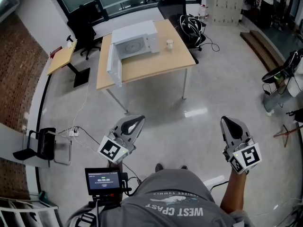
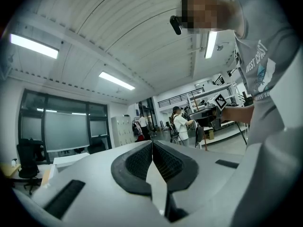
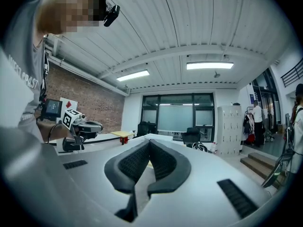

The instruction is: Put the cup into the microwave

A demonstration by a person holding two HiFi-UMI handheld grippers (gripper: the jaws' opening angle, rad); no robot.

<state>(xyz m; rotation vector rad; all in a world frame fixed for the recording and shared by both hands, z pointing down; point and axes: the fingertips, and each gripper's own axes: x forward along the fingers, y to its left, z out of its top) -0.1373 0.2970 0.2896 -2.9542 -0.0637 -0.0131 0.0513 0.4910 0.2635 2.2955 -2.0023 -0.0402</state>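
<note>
Though seen only small and far off from the head camera, reads as a pale cup (image 1: 169,44), standing on the table (image 1: 156,65) just to the right of the microwave (image 1: 137,40), near it but not touching. Looks short and squat, upright, so with the long axis running vertical and the mouth presumably up; cannot make out a handle or which way one would point. Judged as light and stiff, either ceramic or paper, too distant to say which. If ceramic, likely smooth and a little slippery under the pads, and liable to chip on a knock against the oven frame; if paper, liable to crush under a hard squeeze. Best taken across the body around mid-height, one jaw on each side, with moderate pressure, and kept upright on the way in, in case of anything inside. Needs only a short carry leftward into the cavity, already bared by the door (image 1: 114,66) swung out at the left. Finds the left gripper (image 1: 136,121) and the right gripper (image 1: 230,123) both low, level and well apart from the table. Shows both sets of jaws closed tight, pad against pad, with nothing between them, so calls for opening one before any hold. Not yet begun, by the look of it.
</note>
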